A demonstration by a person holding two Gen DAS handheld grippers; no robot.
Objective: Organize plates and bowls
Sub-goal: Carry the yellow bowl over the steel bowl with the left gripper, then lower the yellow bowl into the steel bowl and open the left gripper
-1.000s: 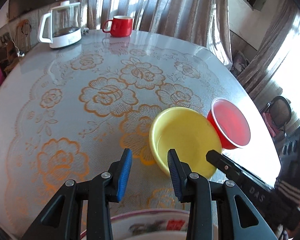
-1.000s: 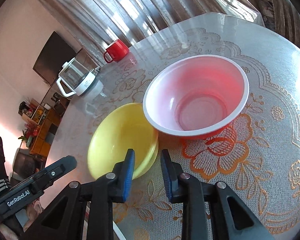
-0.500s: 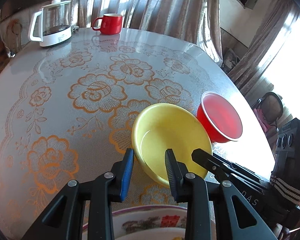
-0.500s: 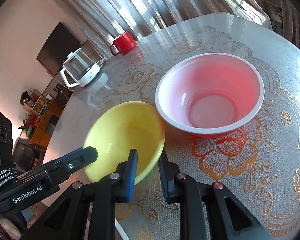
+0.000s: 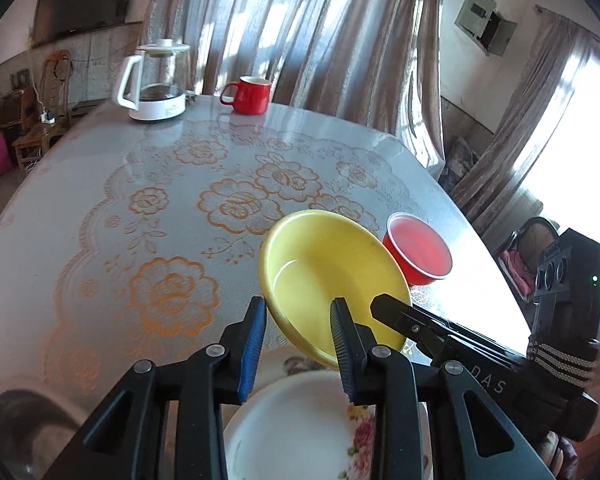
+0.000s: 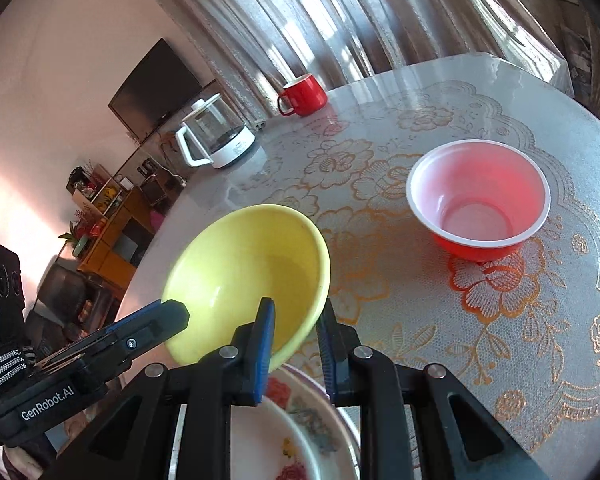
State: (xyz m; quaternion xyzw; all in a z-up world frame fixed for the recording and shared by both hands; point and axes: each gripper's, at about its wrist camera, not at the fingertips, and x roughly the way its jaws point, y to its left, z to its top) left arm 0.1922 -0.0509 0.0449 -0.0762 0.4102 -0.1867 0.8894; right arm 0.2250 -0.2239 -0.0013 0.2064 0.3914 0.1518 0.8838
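Note:
A yellow bowl [image 5: 324, 272] [image 6: 252, 264] hangs tilted above the table, over a white floral plate [image 5: 292, 420] [image 6: 300, 420] at the near edge. My left gripper [image 5: 298, 334] is shut on the bowl's near rim, one finger inside and one outside. My right gripper [image 6: 296, 328] is shut on the rim from the other side; its tip also shows in the left wrist view, beside the bowl. A red bowl with a white rim [image 5: 418, 250] [image 6: 480, 200] stands upright on the table beyond, apart from the yellow one.
At the far side of the round table [image 5: 100, 220], which has a lace floral cloth, stand a glass kettle [image 5: 156, 80] [image 6: 216, 136] and a red mug [image 5: 250, 94] [image 6: 304, 94]. Curtains hang behind. The table edge runs close on the right.
The yellow bowl has left the table beside the red bowl and come up and back toward me, now over the floral plate. Both grippers rose with it. The red bowl stayed put.

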